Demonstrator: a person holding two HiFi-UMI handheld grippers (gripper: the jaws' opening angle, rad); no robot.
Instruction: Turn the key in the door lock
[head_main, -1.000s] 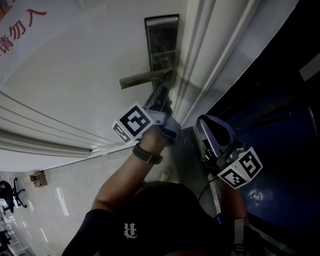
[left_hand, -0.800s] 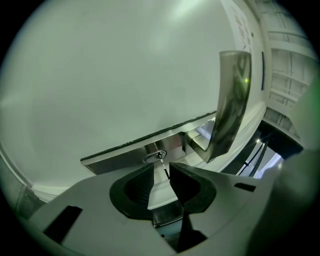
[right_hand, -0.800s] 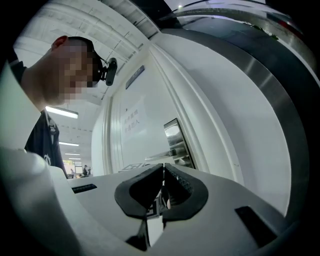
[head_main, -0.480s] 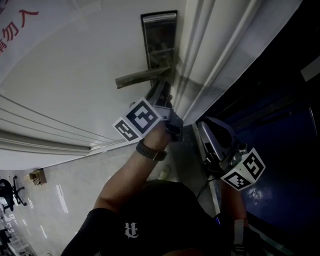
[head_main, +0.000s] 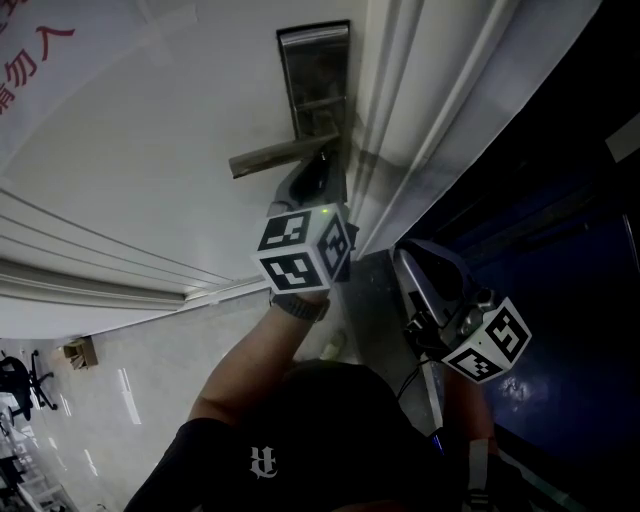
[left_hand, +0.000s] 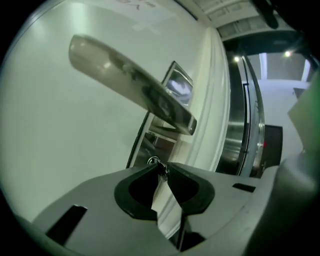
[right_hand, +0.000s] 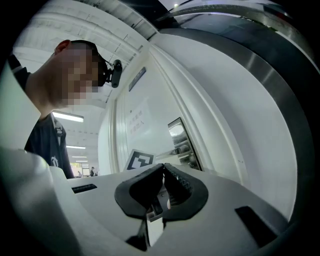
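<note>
The steel lock plate (head_main: 315, 80) sits on the white door, with its lever handle (head_main: 280, 155) pointing left. My left gripper (head_main: 318, 175) is pressed up to the plate just under the lever, its marker cube (head_main: 305, 250) below it. In the left gripper view the jaws (left_hand: 163, 169) are shut on a small metal key (left_hand: 155, 161) with a ring, right at the plate (left_hand: 167, 117); the lever (left_hand: 130, 85) runs overhead. My right gripper (head_main: 440, 285) hangs back near the door frame, and in its own view the gripper (right_hand: 163, 166) is shut with nothing in it.
The white door frame mouldings (head_main: 420, 120) run beside the lock. Dark blue glass (head_main: 560, 250) fills the right side. Red characters (head_main: 40, 45) are printed on the door at top left. Tiled floor (head_main: 130, 370) and an office chair (head_main: 15, 385) show at the lower left.
My left gripper has rolled about its own axis at the lock, so its marker cube now shows two faces. The right gripper has barely moved.
</note>
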